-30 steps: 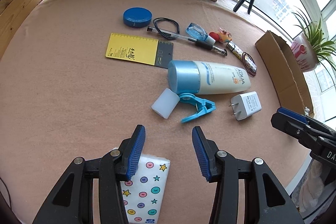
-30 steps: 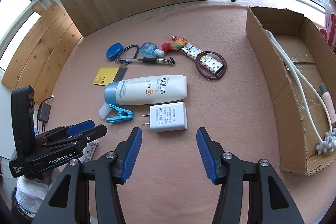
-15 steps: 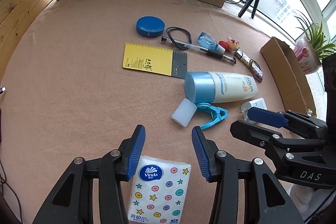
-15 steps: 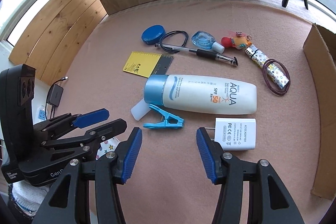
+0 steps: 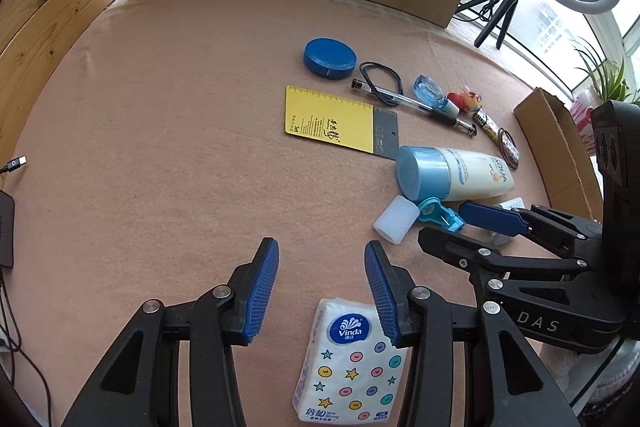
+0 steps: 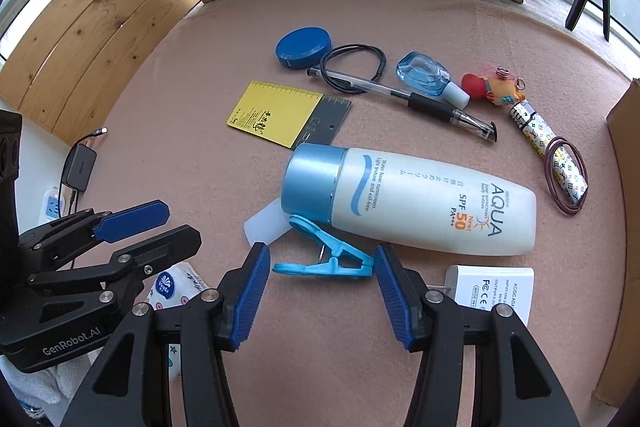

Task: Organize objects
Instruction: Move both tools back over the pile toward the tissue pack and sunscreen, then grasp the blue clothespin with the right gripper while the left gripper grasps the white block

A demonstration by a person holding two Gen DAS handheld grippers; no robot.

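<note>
**Right tongs over the blue clip**

The blue clip (image 6: 324, 261) lies flat on the pink table (image 6: 400, 19), touching the sunscreen bottle (image 6: 408, 203). My right gripper (image 6: 318, 291) tilts steeply down, jaws wide, straddling it untouched; a second ago it hung over the white charger (image 6: 496, 291). My left gripper (image 5: 320, 291) gapes empty above the tissue pack (image 5: 352, 363).
</note>
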